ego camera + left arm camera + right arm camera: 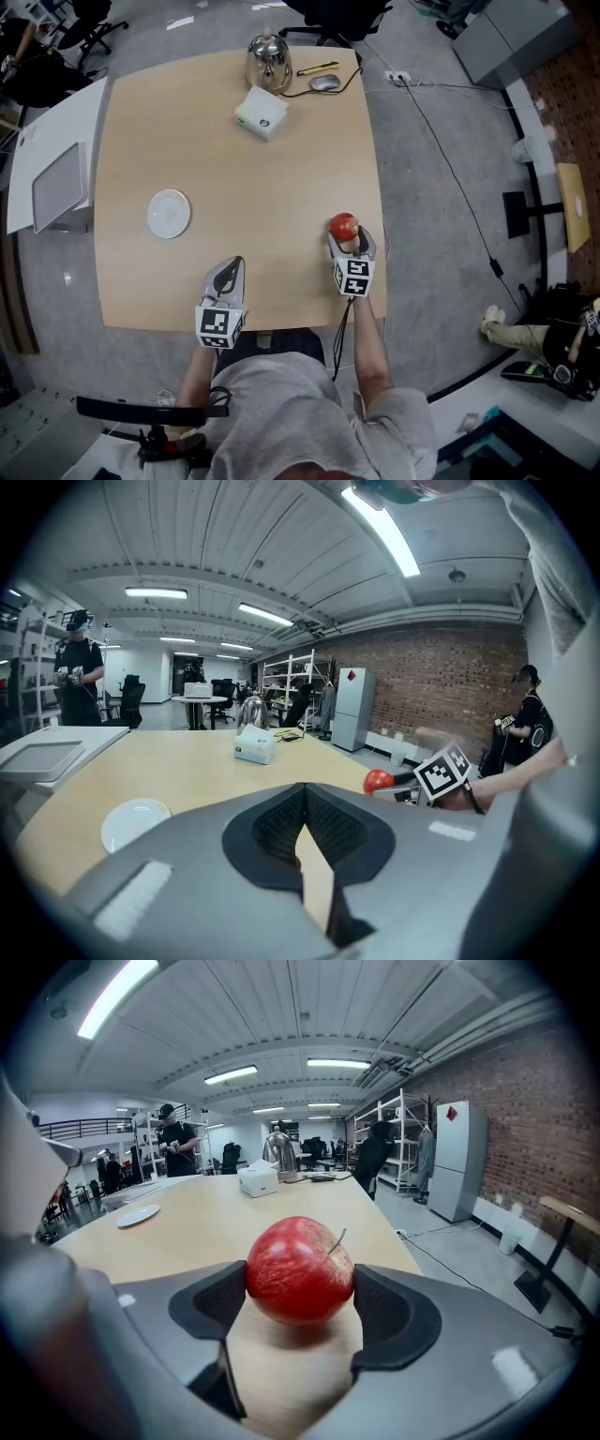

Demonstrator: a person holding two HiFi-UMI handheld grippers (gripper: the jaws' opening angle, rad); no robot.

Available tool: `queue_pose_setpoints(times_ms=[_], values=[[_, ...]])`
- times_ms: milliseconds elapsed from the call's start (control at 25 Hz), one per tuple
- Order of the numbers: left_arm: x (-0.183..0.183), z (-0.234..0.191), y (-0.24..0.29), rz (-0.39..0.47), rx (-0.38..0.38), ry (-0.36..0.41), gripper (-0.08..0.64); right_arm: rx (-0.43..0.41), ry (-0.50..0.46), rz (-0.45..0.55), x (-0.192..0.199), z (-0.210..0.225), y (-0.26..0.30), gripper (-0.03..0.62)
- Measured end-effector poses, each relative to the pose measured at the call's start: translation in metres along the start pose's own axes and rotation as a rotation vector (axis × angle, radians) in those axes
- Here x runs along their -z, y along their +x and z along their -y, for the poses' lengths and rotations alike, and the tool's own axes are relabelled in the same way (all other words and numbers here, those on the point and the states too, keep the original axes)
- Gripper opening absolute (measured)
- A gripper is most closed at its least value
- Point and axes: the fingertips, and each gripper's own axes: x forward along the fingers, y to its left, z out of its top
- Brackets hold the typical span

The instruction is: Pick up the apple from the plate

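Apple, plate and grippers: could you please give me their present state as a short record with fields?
apple: red, clamped between the right gripper jaws, near the table right edge
plate: white, empty, on the table's left part, apart from the apple
right gripper: shut on the apple
left gripper: jaws together, holding nothing
also on table: metal kettle and white box, far side

The right gripper's (300, 1286) fingers (217, 1302) cover the apple's (298, 1265) flanks — its underside is out of sight.
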Motion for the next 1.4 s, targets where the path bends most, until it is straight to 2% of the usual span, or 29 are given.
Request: queue_pose_setpoints(times_ms=[560, 760, 1400], values=[[0.0, 0.003, 0.002, -0.007, 0.013, 0.003, 0.018, -0.012, 0.03, -0.009, 0.009, 0.0, -0.001, 0.367], [0.0, 0.003, 0.002, -0.005, 0.016, 0.002, 0.02, -0.028, 0.051, -0.009, 0.011, 0.001, -0.001, 0.396], [-0.001, -0.002, -0.008, 0.012, 0.03, -0.001, 0.019, 0.02, 0.053, 0.008, 0.004, 0.002, -0.019, 0.399]])
